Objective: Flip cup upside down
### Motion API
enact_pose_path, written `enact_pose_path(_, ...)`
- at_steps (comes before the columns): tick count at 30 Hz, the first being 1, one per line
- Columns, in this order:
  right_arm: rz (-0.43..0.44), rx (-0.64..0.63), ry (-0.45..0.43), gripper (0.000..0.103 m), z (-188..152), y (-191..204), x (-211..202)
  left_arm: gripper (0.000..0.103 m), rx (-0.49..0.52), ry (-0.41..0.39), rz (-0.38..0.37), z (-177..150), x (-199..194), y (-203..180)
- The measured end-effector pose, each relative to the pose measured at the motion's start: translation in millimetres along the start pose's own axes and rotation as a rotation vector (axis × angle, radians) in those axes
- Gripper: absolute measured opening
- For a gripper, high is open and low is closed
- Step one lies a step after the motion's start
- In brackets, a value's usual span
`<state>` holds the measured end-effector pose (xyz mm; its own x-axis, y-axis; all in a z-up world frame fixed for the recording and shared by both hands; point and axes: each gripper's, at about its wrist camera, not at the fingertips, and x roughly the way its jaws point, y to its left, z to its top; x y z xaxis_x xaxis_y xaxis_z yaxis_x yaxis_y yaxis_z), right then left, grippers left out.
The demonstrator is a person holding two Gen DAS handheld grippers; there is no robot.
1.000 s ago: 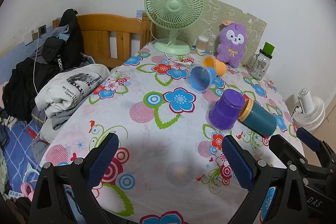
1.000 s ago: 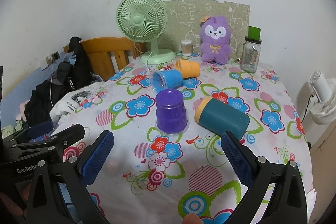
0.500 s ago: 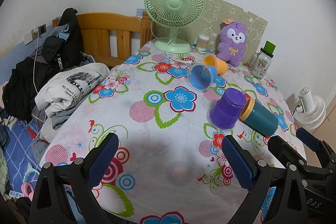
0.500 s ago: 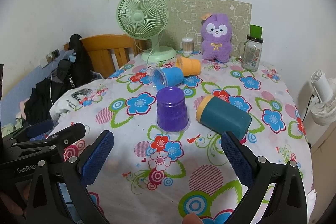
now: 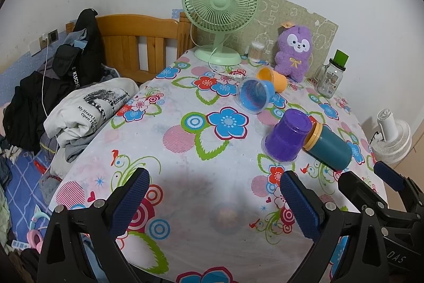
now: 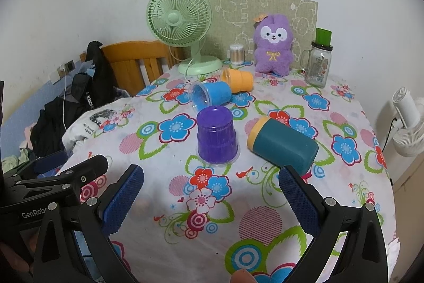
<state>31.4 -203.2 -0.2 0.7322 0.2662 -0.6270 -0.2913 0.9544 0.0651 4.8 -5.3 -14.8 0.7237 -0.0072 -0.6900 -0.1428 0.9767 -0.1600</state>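
Left wrist: left gripper [image 5: 214, 203] spread wide, empty, above the tablecloth [image 5: 185, 177]; purple cup [image 5: 287, 139] already inverted.

Right wrist: right gripper [image 6: 210, 198] agape, empty. Teal cup [image 6: 285, 146] lies sideways; grab mid-body, rotate rim down.

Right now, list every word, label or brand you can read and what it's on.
"KUCHE", cut off: black bag strap
"My Heart Is", "Open H", partial: folded white T-shirt
"GenRobo", cut off: left gripper body
"DAS": right gripper body
Glass jar label: too small to read
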Motion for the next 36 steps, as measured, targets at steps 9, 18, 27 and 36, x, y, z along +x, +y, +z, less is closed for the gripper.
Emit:
enact_pose_path(9, 0.004, 0.003, 0.050, 0.103, -4.8, 0.1, 18.8, 0.100, -0.009, 0.040, 0.006, -5.5, 14.9, 7.1)
enact_pose_path(18, -0.062, 0.009, 0.137, 0.103, 14.7, -5.4, 61.3, 0.100, 0.003, 0.105, 0.031, -4.4, 48.4, 13.2)
enact_pose_path(27, -0.058, -0.115, 0.206, 0.103, 57.1, -2.7, 115.9, 0.100, 0.043, 0.182, 0.049, 2.2, 84.9, 15.0)
enact_pose_path(36, -0.030, -0.166, 0.265, 0.102, 67.2, 6.5, 148.2, 0.100, 0.115, 0.180, 0.037, 21.6, 106.5, -3.7)
